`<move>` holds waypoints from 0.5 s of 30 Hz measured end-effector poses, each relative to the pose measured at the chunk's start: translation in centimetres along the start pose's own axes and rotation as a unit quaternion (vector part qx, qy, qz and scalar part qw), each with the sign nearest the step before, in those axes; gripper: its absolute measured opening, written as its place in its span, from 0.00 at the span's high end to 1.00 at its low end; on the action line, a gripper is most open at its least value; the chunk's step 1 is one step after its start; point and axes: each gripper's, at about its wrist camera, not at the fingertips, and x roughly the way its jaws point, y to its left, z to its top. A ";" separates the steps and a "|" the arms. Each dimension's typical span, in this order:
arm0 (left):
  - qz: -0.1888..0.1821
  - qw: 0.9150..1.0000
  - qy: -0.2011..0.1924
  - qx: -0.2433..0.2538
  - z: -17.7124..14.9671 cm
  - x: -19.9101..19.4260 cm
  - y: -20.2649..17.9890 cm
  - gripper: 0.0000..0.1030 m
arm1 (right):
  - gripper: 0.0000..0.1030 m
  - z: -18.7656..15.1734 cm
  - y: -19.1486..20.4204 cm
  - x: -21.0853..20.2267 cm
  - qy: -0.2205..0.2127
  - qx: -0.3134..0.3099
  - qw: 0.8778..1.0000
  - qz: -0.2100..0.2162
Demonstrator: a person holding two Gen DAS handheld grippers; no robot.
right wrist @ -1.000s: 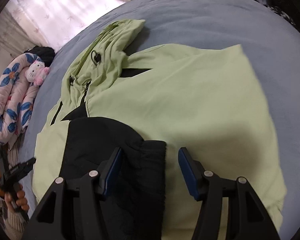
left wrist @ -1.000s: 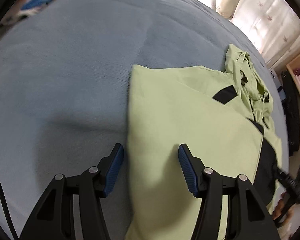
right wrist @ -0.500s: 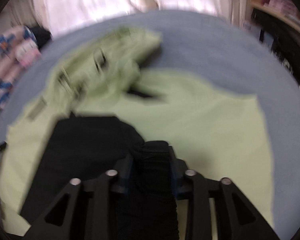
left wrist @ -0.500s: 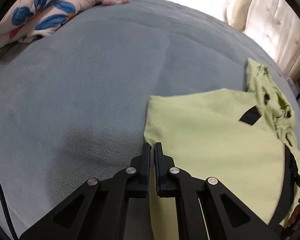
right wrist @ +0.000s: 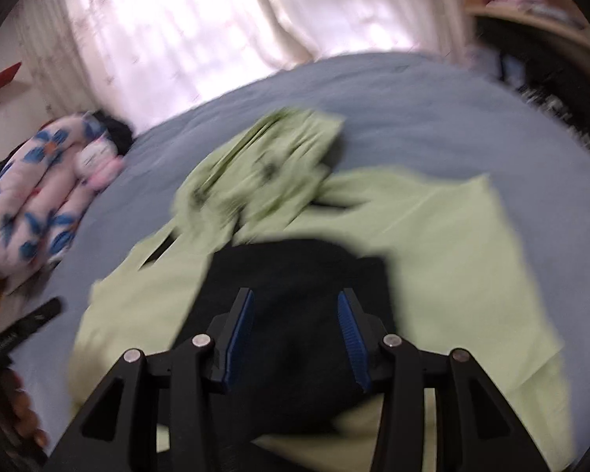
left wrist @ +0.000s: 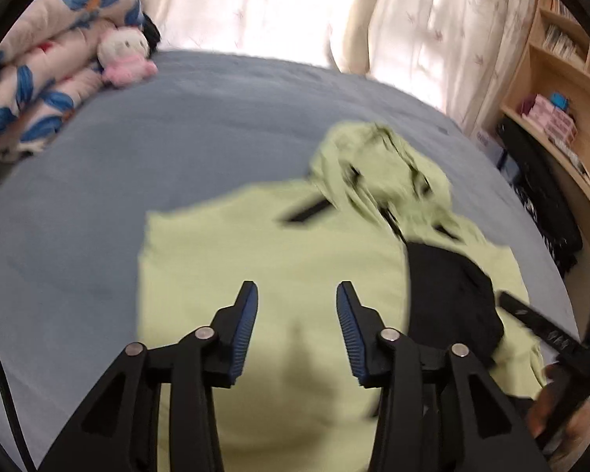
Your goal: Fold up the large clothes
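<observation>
A light green jacket (left wrist: 224, 259) lies flat on the blue-grey bed (left wrist: 137, 149), its hood (left wrist: 377, 161) bunched at the far end. A black sleeve part (left wrist: 448, 287) is folded over its right side. My left gripper (left wrist: 297, 287) hovers above the green panel, jaws opening with nothing between them. In the right wrist view the jacket (right wrist: 452, 255) spreads right, and my right gripper (right wrist: 295, 293) hangs over the black part (right wrist: 295, 267), jaws opening with no cloth pinched. Both views are motion-blurred.
A folded floral quilt (left wrist: 31, 90) and a pink plush toy (left wrist: 124, 55) sit at the bed's far left. Pale curtains (left wrist: 275, 11) hang behind. Wooden shelves (left wrist: 562, 90) and dark items stand on the right. A hand (left wrist: 550, 405) holds the other tool at lower right.
The left jaws, shut at the jacket's left edge half a second ago, now stand apart, and the gripper rose over the jacket. The right gripper let go of the black cuff and pulled up and back.
</observation>
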 end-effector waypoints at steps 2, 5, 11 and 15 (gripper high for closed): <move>-0.017 1.000 0.017 -0.020 -1.7 0.6 -1.1 0.58 | 0.57 -1.3 1.8 0.8 0.012 -0.021 1.000 0.011; -0.012 0.999 0.025 -0.034 -4.0 1.8 -1.7 0.57 | 0.57 -3.2 4.2 1.5 0.037 -0.049 0.998 0.024; 0.002 0.997 0.061 -0.052 -6.2 4.6 -0.1 0.57 | 0.57 -5.6 4.9 4.3 0.089 -0.099 0.991 0.009; 0.058 0.996 0.042 -0.043 -6.0 3.9 2.3 0.57 | 0.58 -4.8 1.0 3.3 0.064 -0.091 0.990 -0.085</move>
